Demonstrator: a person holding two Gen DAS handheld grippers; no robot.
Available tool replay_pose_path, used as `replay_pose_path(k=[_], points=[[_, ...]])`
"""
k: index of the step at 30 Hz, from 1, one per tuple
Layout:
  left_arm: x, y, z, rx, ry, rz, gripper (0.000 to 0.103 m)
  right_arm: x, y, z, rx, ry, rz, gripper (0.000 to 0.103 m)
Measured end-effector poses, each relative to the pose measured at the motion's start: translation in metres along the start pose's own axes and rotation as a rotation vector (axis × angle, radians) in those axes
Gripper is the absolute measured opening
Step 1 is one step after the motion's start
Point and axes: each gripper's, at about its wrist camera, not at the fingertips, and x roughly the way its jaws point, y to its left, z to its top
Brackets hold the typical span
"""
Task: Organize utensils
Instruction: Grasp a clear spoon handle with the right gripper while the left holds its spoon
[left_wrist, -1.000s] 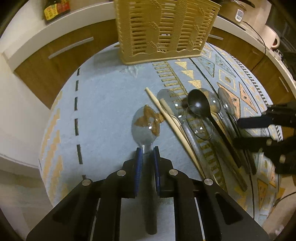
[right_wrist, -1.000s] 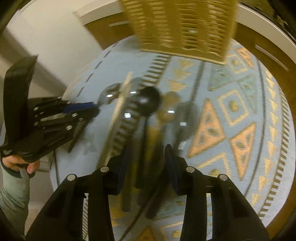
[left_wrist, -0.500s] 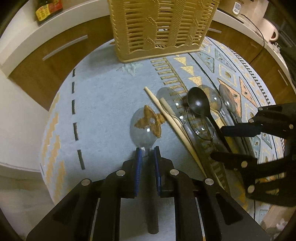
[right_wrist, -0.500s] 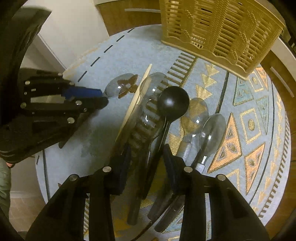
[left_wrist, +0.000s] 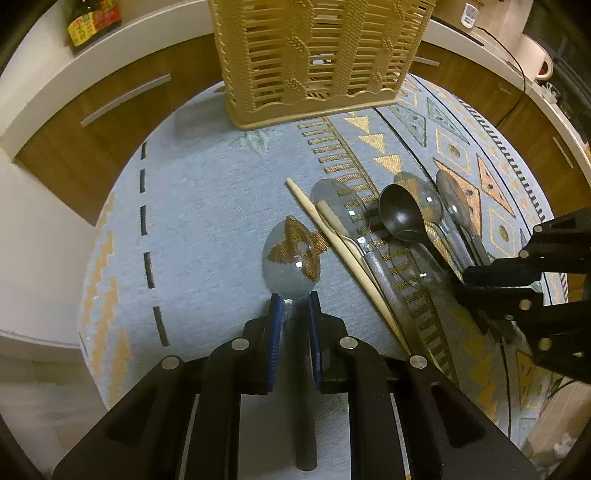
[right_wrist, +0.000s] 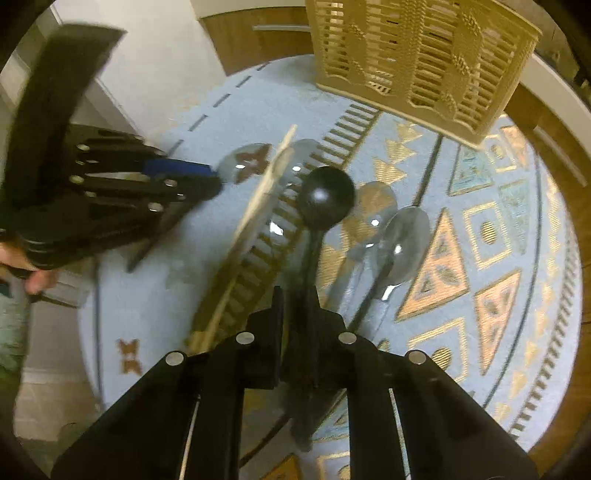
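The left gripper pinches a clear spoon lying on the patterned cloth. The right gripper, jaws closing, clamps the black spoon by its handle. Lift each straight up, clear of neighbouring spoons, toward the basket.

Round table under a pale blue woven cloth with gold triangles, diamonds and a dashed dark line near the edge. Wooden cabinet fronts with slim metal handles curving behind, topped by a white counter. Dark sauce bottle with a yellow and red label standing on that counter at upper left. White kettle-like appliance with a black cord at upper right. Light floor below the table edge.
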Motion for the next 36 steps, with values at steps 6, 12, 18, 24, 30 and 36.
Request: replay_pose_path(k=[6, 12, 18, 24, 30, 36], points=[[0.001, 0.0, 0.0, -0.007, -0.004, -0.01, 0.013, -0.009, 0.005, -0.002, -0.041, -0.027, 0.016, 0.012], [0.001, 0.0, -0.001, -0.006, -0.005, -0.011, 0.013, 0.006, 0.015, -0.005, -0.064, 0.03, -0.034, 0.012], [0.003, -0.003, 0.002, 0.01, 0.015, -0.003, 0.013, 0.015, 0.016, 0.011, -0.009, 0.082, -0.035, 0.012], [0.004, -0.017, 0.002, 0.088, 0.061, 0.041, 0.013, 0.022, 0.037, 0.02, -0.078, 0.135, -0.146, 0.011], [0.002, -0.019, -0.002, 0.086, 0.028, 0.055, 0.01, 0.019, 0.034, 0.019, -0.063, 0.098, -0.089, 0.01], [-0.045, 0.0, -0.004, -0.008, -0.185, -0.051, 0.01, -0.039, 0.013, 0.017, -0.005, -0.077, 0.001, 0.01]])
